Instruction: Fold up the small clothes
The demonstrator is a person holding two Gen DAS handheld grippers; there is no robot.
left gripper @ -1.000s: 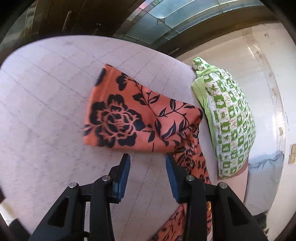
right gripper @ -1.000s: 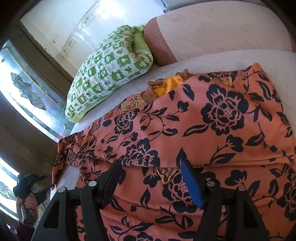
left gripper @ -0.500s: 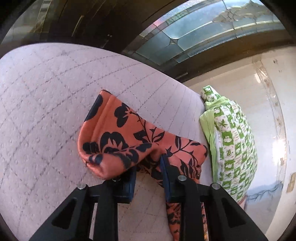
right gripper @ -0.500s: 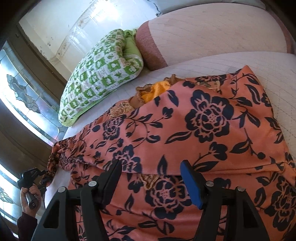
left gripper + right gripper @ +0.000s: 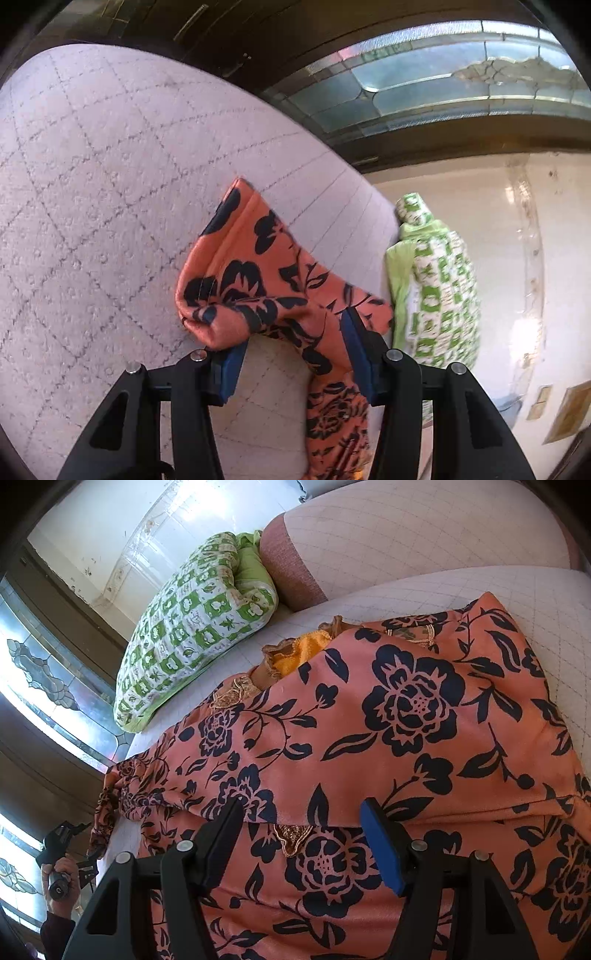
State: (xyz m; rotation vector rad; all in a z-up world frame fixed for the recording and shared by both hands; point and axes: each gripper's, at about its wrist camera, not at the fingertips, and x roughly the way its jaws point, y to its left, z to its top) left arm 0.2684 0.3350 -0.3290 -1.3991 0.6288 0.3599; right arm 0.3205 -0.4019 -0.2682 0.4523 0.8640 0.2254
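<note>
Between the blue pads of the left gripper (image 5: 291, 350), whose jaws have just been opening, a bunched end of the orange floral garment (image 5: 258, 284) is draped, lifted off the quilted mattress (image 5: 92, 184), though a firm pinch cannot be confirmed. Nearest the right gripper (image 5: 301, 827), whose jaws are held apart and unclenched, the garment is spread flat across the mattress. Farther back, a green checked pillow (image 5: 192, 624) is seen by the wall.
</note>
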